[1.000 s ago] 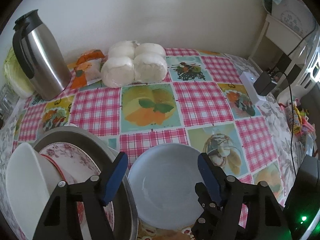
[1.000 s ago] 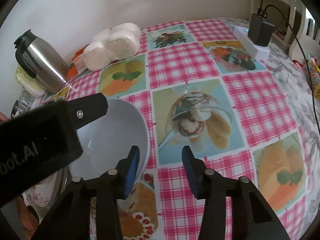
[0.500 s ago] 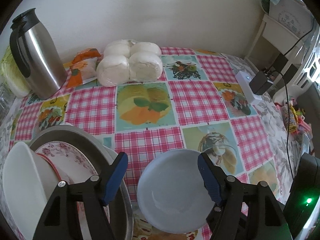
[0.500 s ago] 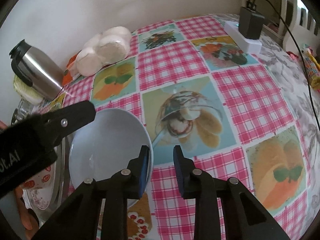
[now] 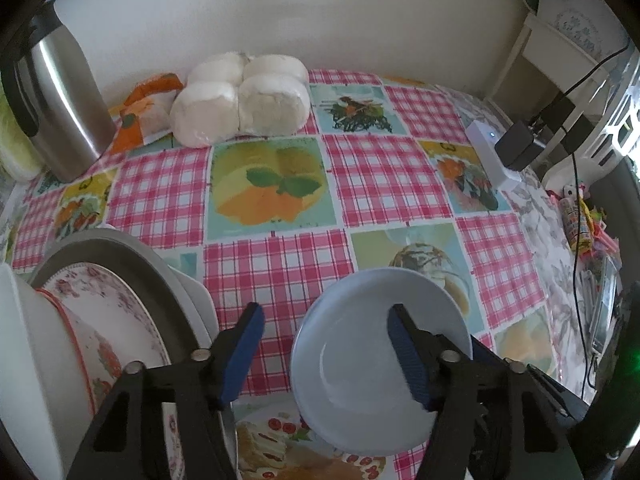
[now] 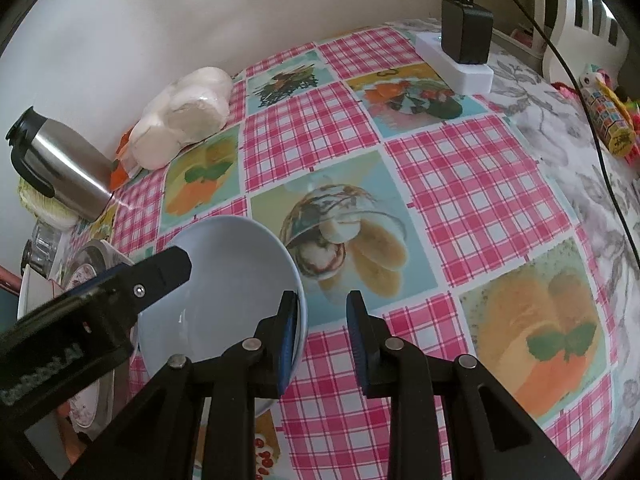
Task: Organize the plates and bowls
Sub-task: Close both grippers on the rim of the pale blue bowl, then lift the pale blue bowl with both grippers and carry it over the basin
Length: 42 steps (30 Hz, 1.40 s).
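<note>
While the left hand-held gripper (image 5: 322, 350) narrows, half open and empty, the bowl (image 5: 360, 364) lies on the desk (image 5: 384, 168) at its 3 o'clock; the right hand-held gripper (image 6: 322, 328), narrowed, nips its rim.

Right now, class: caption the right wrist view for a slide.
Right gripper, jaws just narrowed, at the rim of the pale blue bowl on a checked tablecloth.

bowl (image 5: 360, 364): my pale blue one, glazed ceramic by its look, smooth and glossy
jug (image 5: 60, 96): upper left, brushed steel with a black plastic handle
bench cover (image 5: 280, 264): shiny wipe-clean sheet, printed checks
plate (image 5: 108, 320): lower left, glossy, flowered
my left tool (image 5: 324, 356): matt black plastic, blue pads
</note>
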Available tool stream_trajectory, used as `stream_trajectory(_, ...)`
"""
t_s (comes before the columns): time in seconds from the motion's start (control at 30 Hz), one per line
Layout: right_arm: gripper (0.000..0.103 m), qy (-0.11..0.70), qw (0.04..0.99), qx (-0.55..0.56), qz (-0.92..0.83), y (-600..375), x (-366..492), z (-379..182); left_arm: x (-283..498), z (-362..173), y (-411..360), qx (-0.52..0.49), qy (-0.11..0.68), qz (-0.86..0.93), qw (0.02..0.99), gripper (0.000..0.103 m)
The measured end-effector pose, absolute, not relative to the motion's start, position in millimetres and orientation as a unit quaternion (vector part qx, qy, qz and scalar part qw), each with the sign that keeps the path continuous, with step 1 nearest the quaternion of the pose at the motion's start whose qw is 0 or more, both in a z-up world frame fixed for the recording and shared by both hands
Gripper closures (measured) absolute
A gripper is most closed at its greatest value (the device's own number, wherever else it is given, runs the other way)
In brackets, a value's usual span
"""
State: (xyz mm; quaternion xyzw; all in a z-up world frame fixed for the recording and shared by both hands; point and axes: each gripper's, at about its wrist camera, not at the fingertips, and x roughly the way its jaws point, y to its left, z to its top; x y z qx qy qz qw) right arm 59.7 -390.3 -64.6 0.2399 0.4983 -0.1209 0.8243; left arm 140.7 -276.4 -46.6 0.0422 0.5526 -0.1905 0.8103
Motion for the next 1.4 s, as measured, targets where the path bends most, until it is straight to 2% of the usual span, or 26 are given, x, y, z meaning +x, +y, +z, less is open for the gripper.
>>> stream_trajectory(0.17,0.077,0.499,0.824,0.242,-0.12,-391,59,-66,141,-57,-279,0.041,0.565,-0.195,0.801,0.052)
stream_trajectory(0.23,0.077,0.499,0.823,0.244,-0.12,-391,59,-66,140,-60,-280,0.044,0.568,-0.195,0.798,0.052)
stream_trajectory(0.37,0.077,0.5,0.822,0.246,-0.12,-390,59,-68,141,-67,-280,0.045,0.577,-0.194,0.793,0.062)
stream_trajectory(0.63,0.077,0.5,0.82,0.251,-0.118,-390,59,-70,141,-76,-280,0.059,0.579,-0.179,0.793,0.068)
stream_trajectory(0.77,0.077,0.503,0.819,0.249,-0.118,-387,59,-71,141,-76,-282,0.067,0.575,-0.175,0.796,0.079)
stream_trajectory(0.97,0.077,0.502,0.816,0.261,-0.121,-393,58,-74,140,-75,-282,0.066,0.575,-0.182,0.795,0.084)
stream_trajectory(1.4,0.077,0.494,0.812,0.281,-0.137,-413,47,-76,124,-81,-307,0.08,0.575,-0.214,0.786,0.084)
